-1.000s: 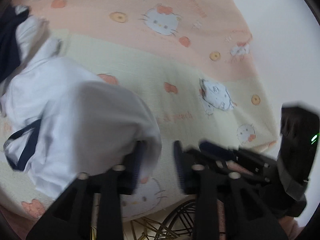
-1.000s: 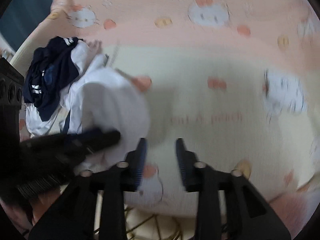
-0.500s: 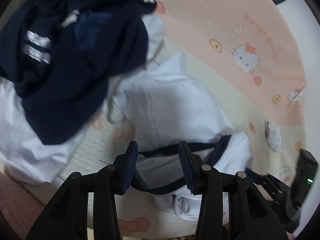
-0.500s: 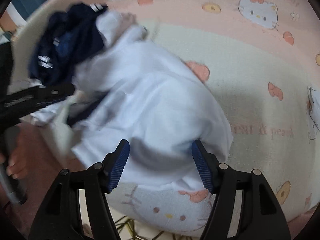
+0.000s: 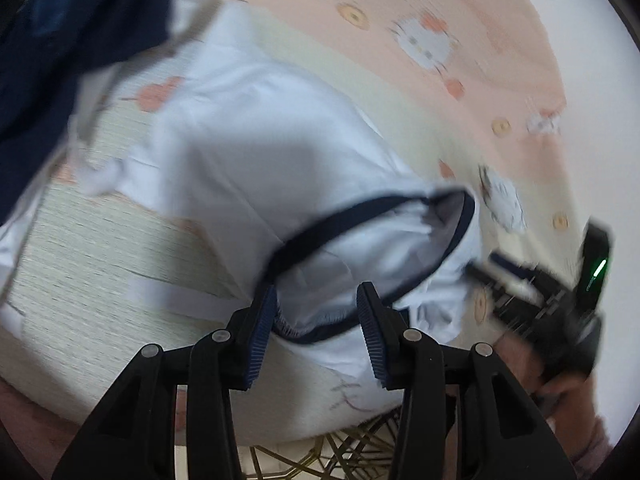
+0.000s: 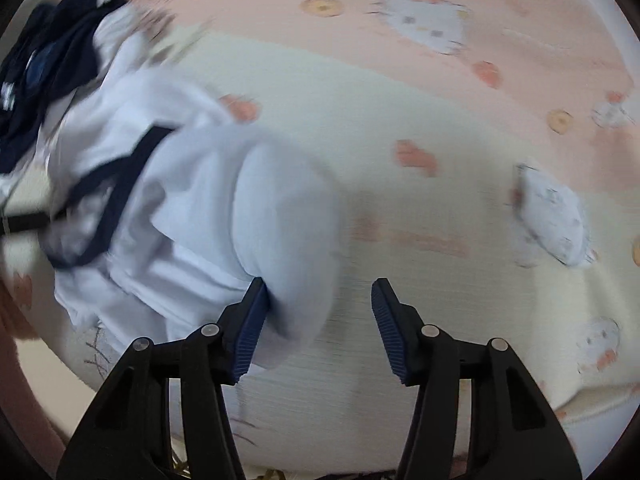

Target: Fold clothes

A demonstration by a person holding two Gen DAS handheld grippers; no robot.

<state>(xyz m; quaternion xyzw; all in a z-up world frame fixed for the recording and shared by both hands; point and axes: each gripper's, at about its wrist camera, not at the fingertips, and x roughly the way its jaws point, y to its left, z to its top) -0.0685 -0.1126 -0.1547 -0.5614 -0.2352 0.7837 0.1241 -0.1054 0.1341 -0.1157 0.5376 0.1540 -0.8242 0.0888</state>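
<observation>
A white garment [image 5: 248, 152] with navy trim lies crumpled on the cat-print blanket [image 5: 400, 8]. My left gripper [image 5: 318, 320] stands open over its navy-edged opening, and the hem lies loose between the jaws. In the right wrist view the same white garment [image 6: 240, 208] bulges against the left finger of my right gripper [image 6: 318, 316]. Those jaws are closing with only the fold's edge between them, and the right pad is free. The right gripper [image 5: 496, 276] shows blurred at the garment's right side.
A navy garment [image 5: 60, 40] is heaped at the far left, also seen in the right wrist view [image 6: 48, 60]. The pink and cream blanket [image 6: 400, 100] runs bare to the right. A gold wire frame [image 5: 352, 452] shows below the near edge. A hand [image 5: 560, 384] holds the right gripper.
The left gripper has dropped closer to the white garment, and its navy hem now lies between the jaws. The right jaws opened wide, then narrowed, and sit lower at the garment's right fold.
</observation>
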